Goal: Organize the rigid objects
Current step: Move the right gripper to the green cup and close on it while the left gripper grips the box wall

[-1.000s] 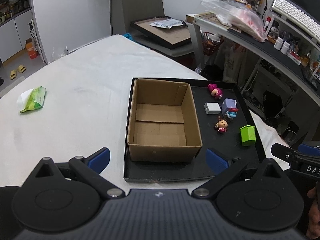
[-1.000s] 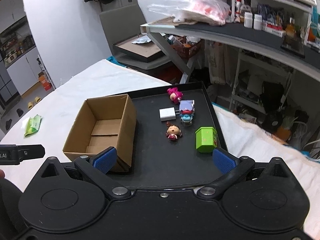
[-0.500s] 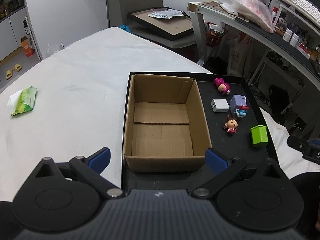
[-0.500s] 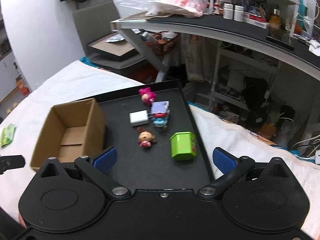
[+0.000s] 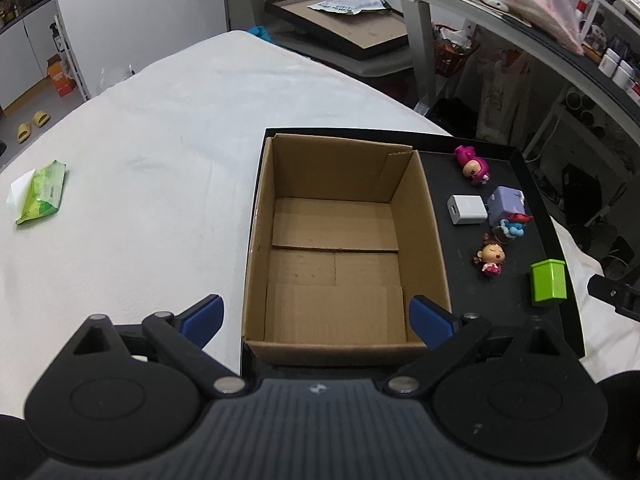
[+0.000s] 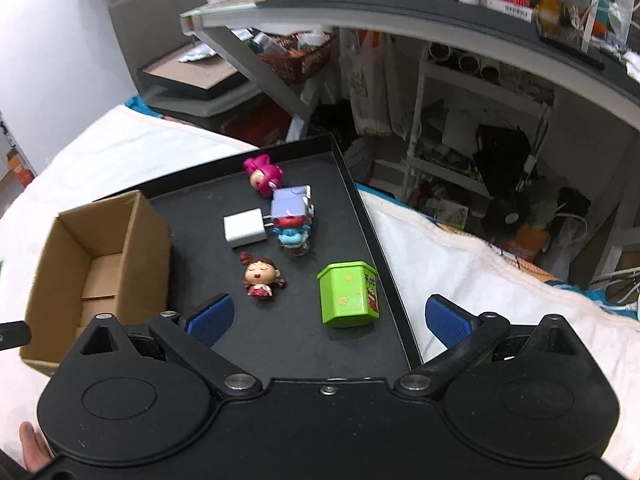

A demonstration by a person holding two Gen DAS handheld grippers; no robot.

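Observation:
An open cardboard box (image 5: 336,240) with nothing inside stands at the left of a black tray (image 5: 560,272). Right of the box lie a pink doll (image 6: 262,174), a white charger (image 6: 245,227), a purple cube toy (image 6: 290,208) with a blue figure (image 6: 294,236), a brown-haired doll (image 6: 260,274) and a green box (image 6: 349,294). My left gripper (image 5: 316,318) hovers open over the box's near end. My right gripper (image 6: 328,318) is open just in front of the green box, which lies between the lines of its fingers.
The tray sits on a white cloth-covered table (image 5: 160,152). A green wipes packet (image 5: 40,192) lies at the far left. A grey desk (image 6: 400,12) with shelves and clutter rises beyond the tray's right edge. A framed board (image 5: 348,16) rests on a chair behind.
Both grippers moved forward and lower. The left one came over the near end of the box; the right one swung right and closed in on the green box. No object moved.

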